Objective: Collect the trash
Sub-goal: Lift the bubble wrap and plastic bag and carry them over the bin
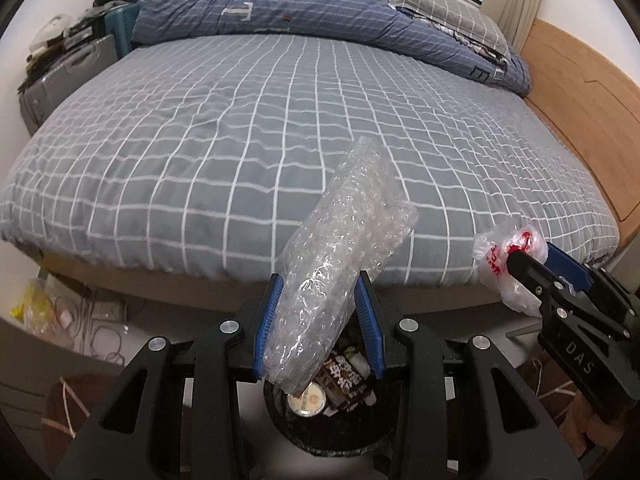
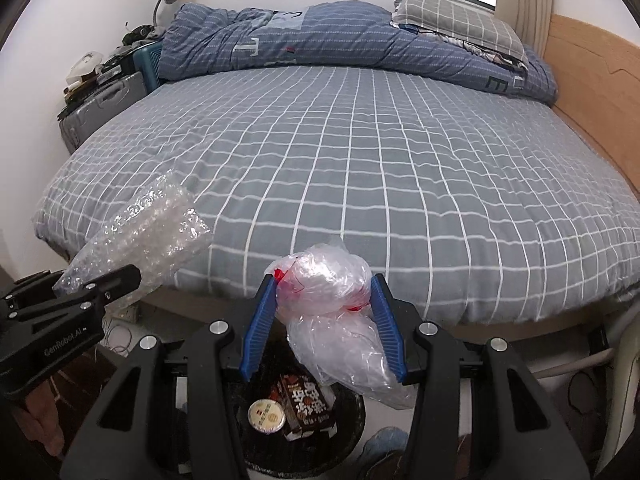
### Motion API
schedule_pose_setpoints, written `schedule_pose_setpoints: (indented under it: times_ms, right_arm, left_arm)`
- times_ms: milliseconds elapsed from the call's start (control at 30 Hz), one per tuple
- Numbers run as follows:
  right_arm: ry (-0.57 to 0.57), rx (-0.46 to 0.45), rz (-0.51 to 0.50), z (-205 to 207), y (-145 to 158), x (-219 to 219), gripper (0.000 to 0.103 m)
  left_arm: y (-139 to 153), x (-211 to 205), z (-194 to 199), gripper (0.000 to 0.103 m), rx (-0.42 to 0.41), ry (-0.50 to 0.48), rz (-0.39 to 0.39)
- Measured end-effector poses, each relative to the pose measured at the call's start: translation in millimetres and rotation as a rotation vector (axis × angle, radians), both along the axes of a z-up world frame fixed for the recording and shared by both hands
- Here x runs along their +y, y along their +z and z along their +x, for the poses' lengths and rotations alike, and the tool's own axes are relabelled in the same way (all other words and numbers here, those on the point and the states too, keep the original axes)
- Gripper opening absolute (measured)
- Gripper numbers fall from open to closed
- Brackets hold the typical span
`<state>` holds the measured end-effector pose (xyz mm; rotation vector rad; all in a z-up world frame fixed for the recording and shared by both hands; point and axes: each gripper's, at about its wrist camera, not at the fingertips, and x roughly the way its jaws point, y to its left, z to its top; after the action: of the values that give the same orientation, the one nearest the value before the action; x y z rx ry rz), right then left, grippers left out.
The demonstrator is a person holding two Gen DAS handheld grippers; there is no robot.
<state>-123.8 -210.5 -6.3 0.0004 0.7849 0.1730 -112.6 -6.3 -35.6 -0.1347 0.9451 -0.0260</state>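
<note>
Both hands carry trash, poised at the round black bin (image 2: 352, 432) on the floor by the bed (image 1: 280, 120). Left gripper (image 1: 320, 292) has its jaws clamped narrow on a crumpled roll of bubble wrap (image 1: 340, 248), gripped low so its bottom end hangs over the bin mouth and the long top sticks up clear of the bed edge. Right gripper (image 2: 322, 300) has its jaws closed a bit wider around a bunched clear plastic bag (image 2: 328, 320) with red print, loose tail drooping toward the bin. Bin already holds a dark snack box (image 2: 306, 404) and a round lid (image 2: 266, 416). Likely both items are held over the opening so letting go drops them in; the bed looks cleared of trash.
</note>
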Motion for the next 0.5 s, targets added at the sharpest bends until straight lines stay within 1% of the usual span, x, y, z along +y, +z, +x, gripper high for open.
schedule_pose_setpoints:
  times_ms: [67,300,500]
  right_arm:
    - [0.003,0.002,-0.008,-10,0,2,0.046]
    - [-0.007,0.032,-0.025,-38,-8,-5,0.046]
    - [-0.007,0.065,-0.035,-56,-17,-7,0.046]
  left_arm:
    - [-1,3,-7,0.036,0.018,0.005,-0.010]
    - [2,4,-34,0.036,0.024,0.006,0.028]
    - [-10,3,-54,0.036,0.053,0.009,0.039]
